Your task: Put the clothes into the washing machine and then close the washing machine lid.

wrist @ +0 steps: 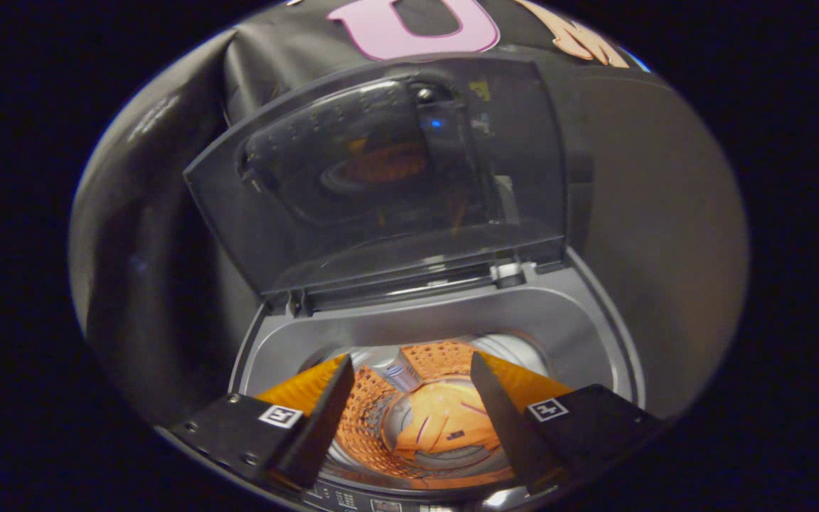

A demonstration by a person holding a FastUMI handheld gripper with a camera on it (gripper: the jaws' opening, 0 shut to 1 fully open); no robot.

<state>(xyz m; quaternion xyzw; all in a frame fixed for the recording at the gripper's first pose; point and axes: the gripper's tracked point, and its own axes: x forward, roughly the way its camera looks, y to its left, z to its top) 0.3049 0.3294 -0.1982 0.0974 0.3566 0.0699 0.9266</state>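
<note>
With fingers spread wide and nothing held between them, gripper [409, 398] hovering over the mouth of the washing machine [594, 313], probably just clear of the drop. Just beyond and below the fingertips, orange clothes [441, 419] lying in the bottom of the drum [367, 419], apart from both fingers. Farther on, lid [381, 185] propped upright against the booth wall, hinged at the back edge, its glass mirroring the tub. Loading seemingly done; lid not yet lowered.
</note>
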